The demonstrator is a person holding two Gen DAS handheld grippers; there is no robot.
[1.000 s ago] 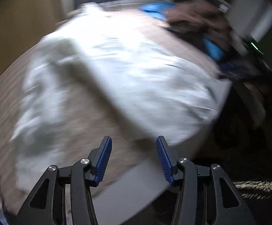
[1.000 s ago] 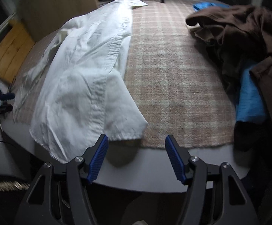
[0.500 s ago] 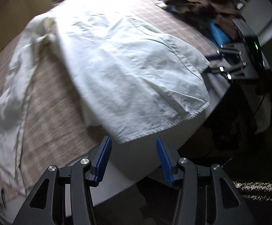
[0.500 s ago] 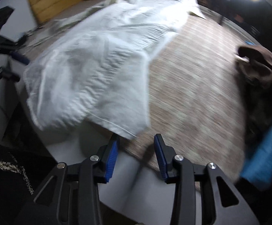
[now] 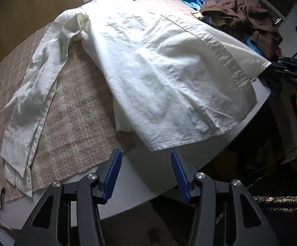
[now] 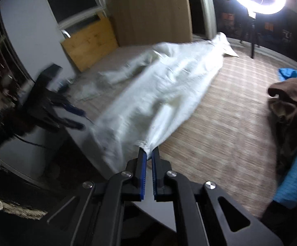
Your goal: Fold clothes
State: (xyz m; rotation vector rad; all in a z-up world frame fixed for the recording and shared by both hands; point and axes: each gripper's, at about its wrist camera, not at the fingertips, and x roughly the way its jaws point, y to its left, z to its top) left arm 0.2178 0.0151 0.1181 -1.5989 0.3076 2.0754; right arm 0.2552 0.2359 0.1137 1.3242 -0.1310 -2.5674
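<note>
Clearly, little of the folding has been done: the white shirt (image 5: 148, 71) is spread full length on the checked cloth (image 5: 76, 119) over the table (image 5: 148, 172), one sleeve (image 5: 33, 94) stretched out alongside. Its hem corner is pinched in the closed jaws of the right gripper (image 6: 148, 155) and lifted. Nothing is held by the open-jawed left gripper (image 5: 144, 174). Brown clothes (image 5: 245, 14) are left unfolded.

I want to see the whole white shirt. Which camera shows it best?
The left wrist view: the white shirt lies sharp there, with body and one sleeve spread out. The right wrist view shows it blurred, one corner pinched in the right gripper.
</note>
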